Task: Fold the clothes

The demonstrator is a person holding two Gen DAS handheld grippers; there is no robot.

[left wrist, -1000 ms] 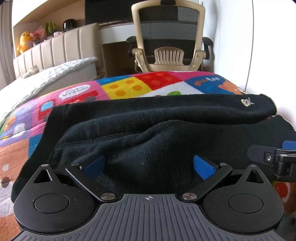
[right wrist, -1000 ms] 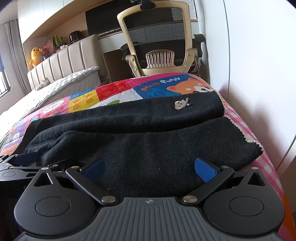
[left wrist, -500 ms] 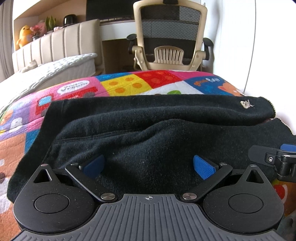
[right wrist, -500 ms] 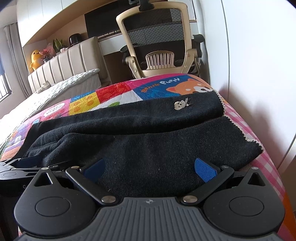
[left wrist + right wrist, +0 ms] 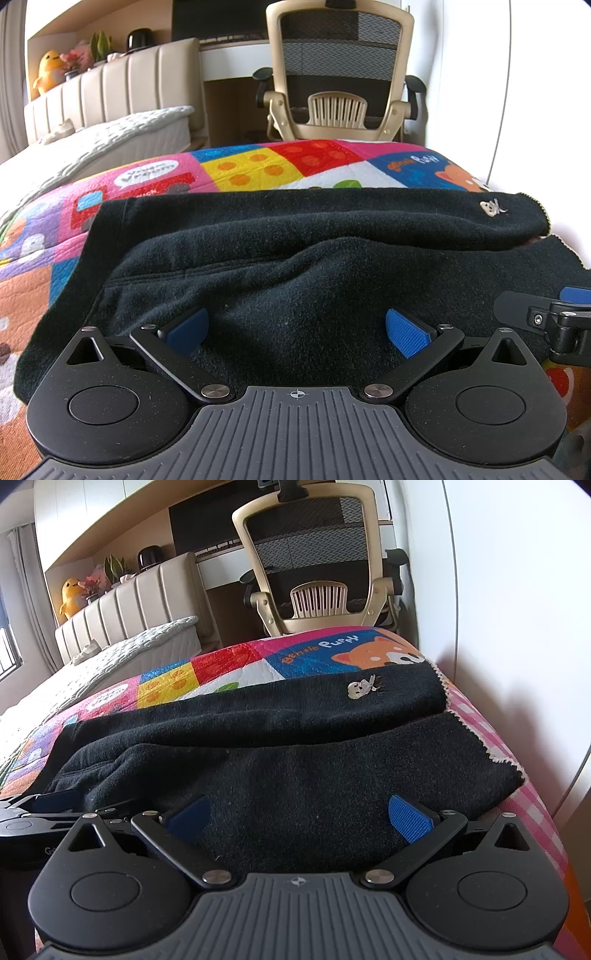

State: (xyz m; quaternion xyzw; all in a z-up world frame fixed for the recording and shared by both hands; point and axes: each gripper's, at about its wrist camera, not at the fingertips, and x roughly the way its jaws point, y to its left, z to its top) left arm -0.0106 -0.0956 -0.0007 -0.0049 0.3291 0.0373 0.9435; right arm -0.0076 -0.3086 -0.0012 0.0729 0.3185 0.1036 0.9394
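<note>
- On the colourful quilt (image 5: 258,170) we see a black garment (image 5: 295,266) lying folded, spread left to right across the near part of the bed.
- Small pale animal patch (image 5: 360,687) sits on the far fold, toward the right end.
- Pale trim runs along the garment's right edge; pink checked fabric (image 5: 532,812) shows beside it.
- Left gripper (image 5: 295,330): both blue pads spread wide, nothing between them but the cloth lying below; we cannot tell if the tips touch it.
- Right gripper (image 5: 298,815): fingers also wide apart, low over the near edge of the garment, nothing clamped.
- We see the two grippers side by side; each shows at the edge of the other's view.
- Far behind: beige office chair (image 5: 340,77) at a desk, second bed with a white cover (image 5: 110,140) at left, padded headboard (image 5: 122,92), yellow plush toy (image 5: 70,594) on the shelf.
- White wall (image 5: 517,590) on the right.
</note>
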